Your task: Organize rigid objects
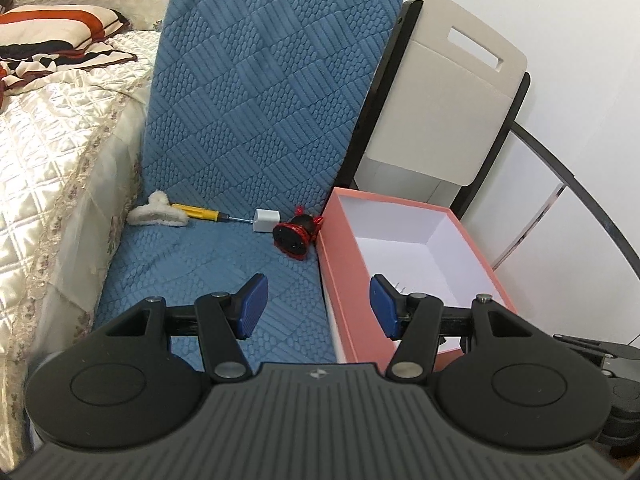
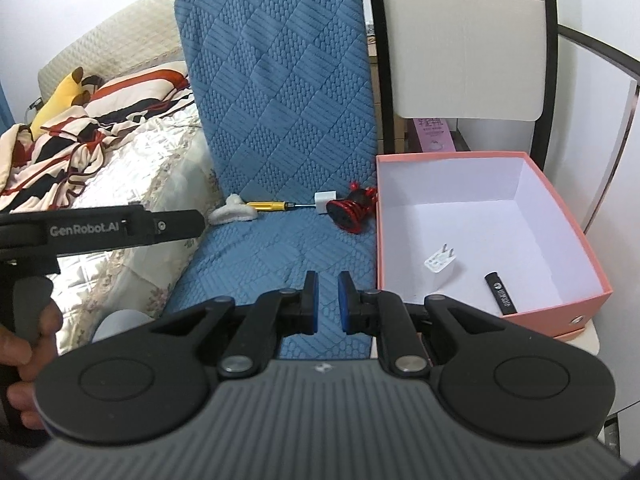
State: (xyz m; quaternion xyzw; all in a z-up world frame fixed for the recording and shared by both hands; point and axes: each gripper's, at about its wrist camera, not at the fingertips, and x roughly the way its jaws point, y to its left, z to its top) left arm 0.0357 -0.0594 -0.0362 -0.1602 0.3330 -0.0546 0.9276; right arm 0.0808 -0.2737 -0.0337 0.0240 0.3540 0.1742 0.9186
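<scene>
A pink box (image 1: pixel 336 264) (image 2: pixel 592 264) with a white inside stands at the right of a blue cushioned seat (image 1: pixel 208 272) (image 2: pixel 272 256). In it lie a white charger plug (image 2: pixel 439 262) and a black stick (image 2: pixel 500 293). At the seat's back lie a fluffy white hair claw (image 1: pixel 158 212) (image 2: pixel 234 212), a yellow screwdriver (image 1: pixel 198 212) (image 2: pixel 270 205), a white adapter (image 1: pixel 264 220) (image 2: pixel 321 202) and a red-black ribbed toy (image 1: pixel 296 232) (image 2: pixel 352 208). My left gripper (image 1: pixel 320 304) is open and empty, straddling the box's left wall. My right gripper (image 2: pixel 328 300) is nearly shut with a narrow gap, empty, above the seat's front.
A bed with a cream quilt (image 1: pixel 52 140) (image 2: pixel 132 184) and a striped blanket (image 2: pixel 60 140) lies left of the seat. A beige folding chair (image 1: pixel 444 92) (image 2: pixel 464 40) stands behind the box. The left gripper's body (image 2: pixel 100 228) and the hand holding it show at the left of the right wrist view.
</scene>
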